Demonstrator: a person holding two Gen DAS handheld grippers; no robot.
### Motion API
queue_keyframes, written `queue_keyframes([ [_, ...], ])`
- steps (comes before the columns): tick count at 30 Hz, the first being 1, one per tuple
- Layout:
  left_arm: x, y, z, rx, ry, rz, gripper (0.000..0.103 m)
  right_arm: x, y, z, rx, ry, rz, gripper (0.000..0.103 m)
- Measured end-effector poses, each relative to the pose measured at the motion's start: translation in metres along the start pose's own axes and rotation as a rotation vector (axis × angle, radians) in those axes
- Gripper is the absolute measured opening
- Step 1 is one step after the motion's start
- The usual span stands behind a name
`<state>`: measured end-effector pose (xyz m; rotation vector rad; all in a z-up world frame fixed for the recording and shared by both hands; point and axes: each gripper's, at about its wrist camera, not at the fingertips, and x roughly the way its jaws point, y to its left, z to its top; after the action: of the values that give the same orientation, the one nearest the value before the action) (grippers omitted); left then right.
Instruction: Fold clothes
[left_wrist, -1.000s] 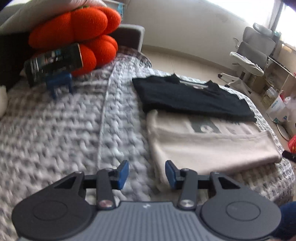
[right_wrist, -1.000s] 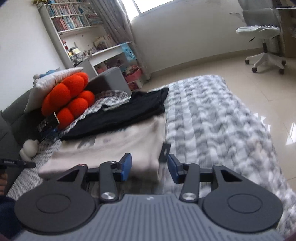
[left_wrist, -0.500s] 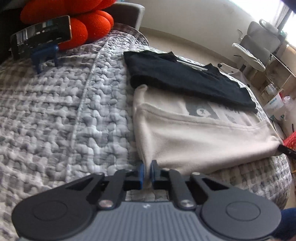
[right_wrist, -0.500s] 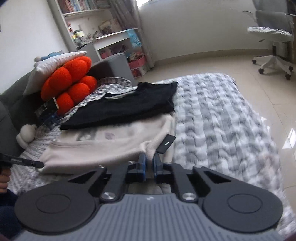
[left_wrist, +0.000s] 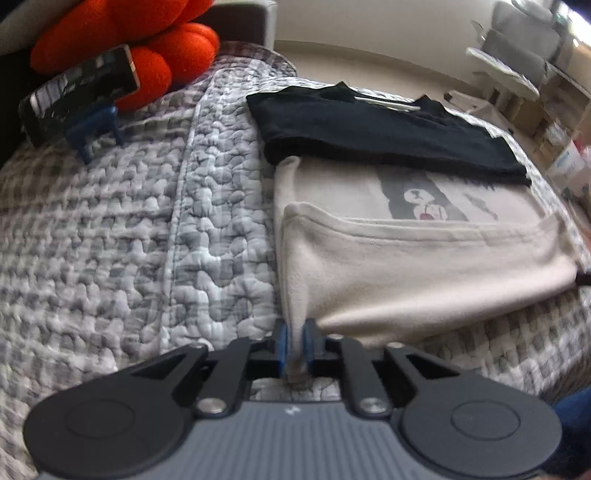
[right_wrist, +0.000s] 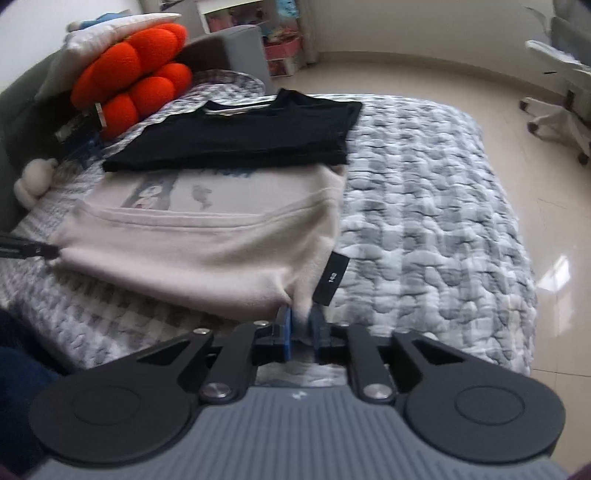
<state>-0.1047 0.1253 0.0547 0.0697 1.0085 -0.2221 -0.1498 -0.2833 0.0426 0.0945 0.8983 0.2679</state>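
Both the left gripper (left_wrist: 293, 341) and right gripper (right_wrist: 300, 334) pinch the cream shirt's (left_wrist: 406, 266) near corners, jaws opening slightly, so thin fabric could slip mid-fold.

Both grippers' fingers (left_wrist: 282, 341) opening slightly

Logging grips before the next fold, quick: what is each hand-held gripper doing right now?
Left hand-held gripper: pads pinch a near corner of the cream shirt, jaws opening slightly.
Right hand-held gripper: pads pinch the shirt's other near corner, jaws opening slightly.
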Motion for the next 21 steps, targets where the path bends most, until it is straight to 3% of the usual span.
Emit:
queue_keyframes([
  [2,-0.007,0.004,0.003,0.005,-0.016,0.006,0.028,-0.006,0.0,0.001,-0.027,-0.008,-0.004,0.034],
  [4,-0.015,0.01,0.009,-0.011,-0.058,0.006,0.033,-0.015,-0.006,0.009,-0.026,-0.057,-0.014,0.041],
  [9,-0.016,0.015,0.031,-0.009,-0.139,0.035,0.036,-0.013,-0.017,0.033,-0.043,-0.139,0.001,0.041],
  [13,0.002,0.008,0.044,0.023,-0.176,0.037,0.037,0.016,-0.012,0.042,-0.11,-0.128,-0.01,0.041],
  [15,0.014,0.002,0.045,0.054,-0.181,0.044,0.036,0.031,-0.008,0.042,-0.144,-0.109,-0.019,0.023],
  [16,0.02,0.0,0.044,0.07,-0.18,0.05,0.024,0.036,-0.008,0.041,-0.152,-0.101,-0.032,0.005],
  [17,0.023,-0.002,0.043,0.082,-0.175,0.059,0.009,0.04,-0.007,0.039,-0.159,-0.093,-0.044,0.005],
  [18,0.026,-0.003,0.042,0.085,-0.172,0.063,0.004,0.039,-0.006,0.038,-0.162,-0.107,-0.049,0.005],
  [21,0.022,0.007,0.037,0.037,-0.184,0.053,0.0,0.025,-0.007,0.035,-0.148,-0.157,-0.047,0.005],
])
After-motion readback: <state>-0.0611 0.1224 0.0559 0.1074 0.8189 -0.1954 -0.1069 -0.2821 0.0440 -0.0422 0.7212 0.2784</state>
